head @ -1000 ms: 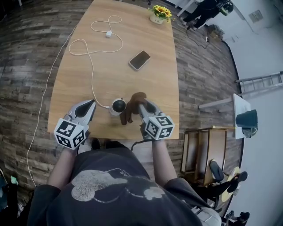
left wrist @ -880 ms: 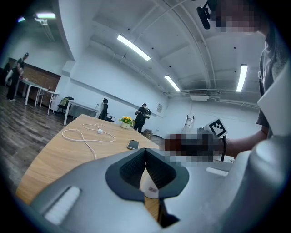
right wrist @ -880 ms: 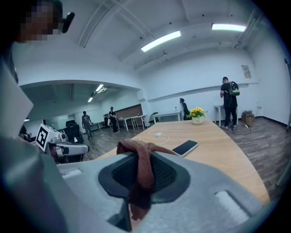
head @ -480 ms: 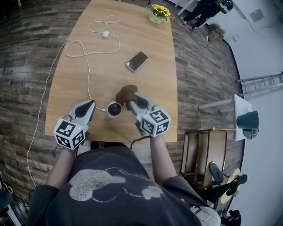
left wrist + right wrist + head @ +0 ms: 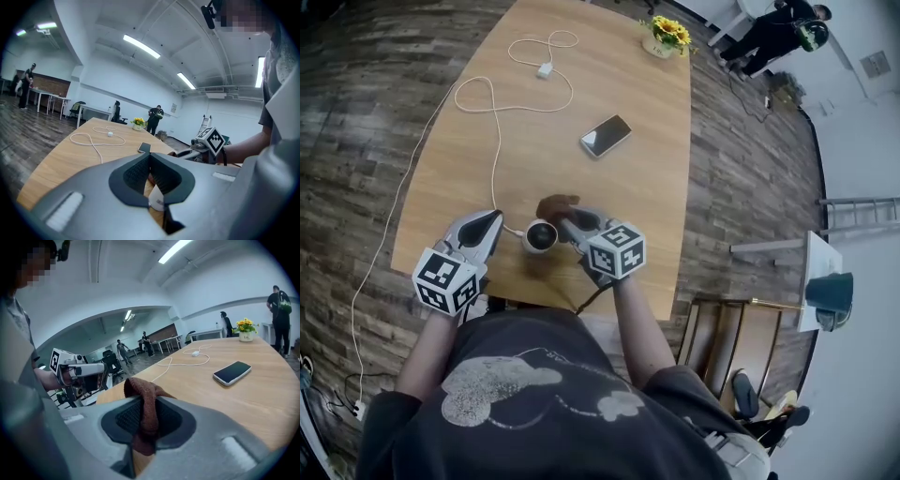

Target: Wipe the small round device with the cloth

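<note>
The small round device [image 5: 540, 235] is seen near the front edge of the wooden table [image 5: 637, 197], between the two grippers. It is shown as a white, rounded body with a dark circular top, and a white cable [image 5: 495, 159] is plugged into its left side and trails away in loops across the table. The brown cloth [image 5: 555, 204] is clamped between the jaws of the right gripper [image 5: 569, 223], bunched into a fold that sticks up past the tips and hangs down behind them; it is held just beside the device, on its far right side. The left gripper [image 5: 492, 223] is held just left of the device, apart from it, its jaws drawn together at the tips with nothing seen gripped. A phone [image 5: 605, 136] is laid farther back, screen up.
</note>
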The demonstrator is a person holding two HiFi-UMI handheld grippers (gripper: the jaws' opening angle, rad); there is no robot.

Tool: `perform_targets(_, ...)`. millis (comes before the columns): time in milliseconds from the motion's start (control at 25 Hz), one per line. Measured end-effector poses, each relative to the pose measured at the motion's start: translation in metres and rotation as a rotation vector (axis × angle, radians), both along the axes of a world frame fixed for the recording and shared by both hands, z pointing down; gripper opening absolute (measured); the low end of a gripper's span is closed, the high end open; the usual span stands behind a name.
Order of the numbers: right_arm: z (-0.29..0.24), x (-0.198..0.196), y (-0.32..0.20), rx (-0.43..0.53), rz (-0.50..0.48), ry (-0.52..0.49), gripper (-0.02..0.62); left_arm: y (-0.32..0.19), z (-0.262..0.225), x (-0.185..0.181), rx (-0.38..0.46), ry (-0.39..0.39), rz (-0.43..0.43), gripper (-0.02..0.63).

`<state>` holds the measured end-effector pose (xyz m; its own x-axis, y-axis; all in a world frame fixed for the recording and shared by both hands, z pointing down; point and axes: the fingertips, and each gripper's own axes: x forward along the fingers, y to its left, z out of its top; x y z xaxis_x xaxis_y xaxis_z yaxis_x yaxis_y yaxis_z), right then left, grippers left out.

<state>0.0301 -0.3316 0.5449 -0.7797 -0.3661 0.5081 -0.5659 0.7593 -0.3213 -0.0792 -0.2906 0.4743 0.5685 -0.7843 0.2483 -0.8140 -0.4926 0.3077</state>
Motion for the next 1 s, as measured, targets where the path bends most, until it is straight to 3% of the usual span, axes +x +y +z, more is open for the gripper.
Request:
perform_targets(240,0.037,0.005,-0.003,-0.061,-0.034,0.067,0.054,0.001,0.006,0.002,-0.019,-0.012,-0.02,0.017)
perform_targets(560,0.062,0.022,-0.004,-0.118,0.067,0.082,0.054,0.005,0.009,0.002,-0.028,-0.025,-0.025,0.017)
perform_targets(760,0.027,0.025,-0.012,-0.032,0.098,0.057,0.054,0.0,0.005,0.0,-0.013,-0.019,-0.027,0.017)
perform_targets(1000,-0.062,0.005,-0.023,0.14,0.113,-0.047,0.054,0.0,-0.002,-0.005,0.013,-0.005,-0.022,0.017)
